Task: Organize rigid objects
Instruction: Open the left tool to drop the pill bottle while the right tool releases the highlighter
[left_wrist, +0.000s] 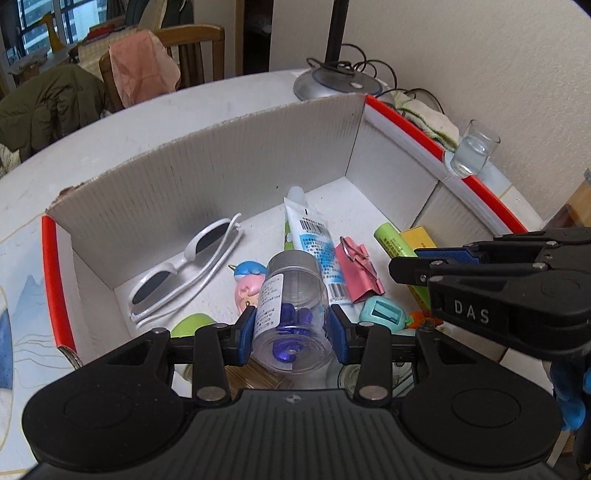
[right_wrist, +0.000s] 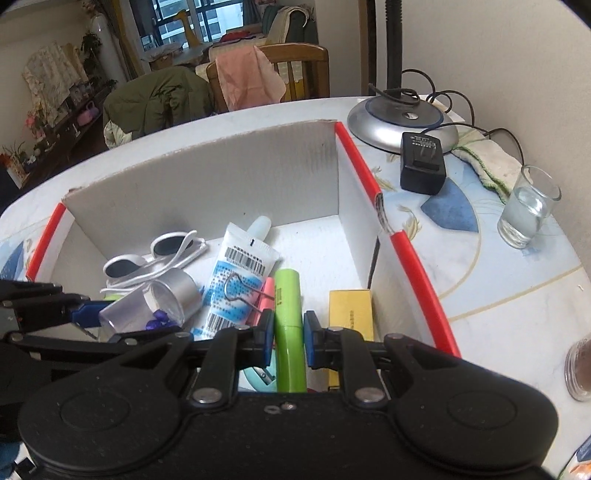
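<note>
A white cardboard box (left_wrist: 207, 170) with red edges holds white sunglasses (left_wrist: 184, 266), a toothpaste tube (left_wrist: 314, 236), a pink binder clip (left_wrist: 356, 269), a pink and blue figurine (left_wrist: 249, 280) and a teal sharpener (left_wrist: 382, 314). My left gripper (left_wrist: 291, 328) is shut on a clear jar (left_wrist: 291, 314) with a silver lid and blue pieces inside, held over the box. My right gripper (right_wrist: 289, 332) is shut on a green tube (right_wrist: 290, 325) next to a yellow box (right_wrist: 349, 314). The jar (right_wrist: 155, 299) also shows in the right wrist view.
A glass of water (right_wrist: 526, 206), a black adapter (right_wrist: 423, 162), a lamp base (right_wrist: 402, 123) with cables and a cloth (right_wrist: 487, 158) sit right of the box. A brown jar (right_wrist: 581, 369) is at the right edge. Chairs (right_wrist: 295, 70) stand beyond the table.
</note>
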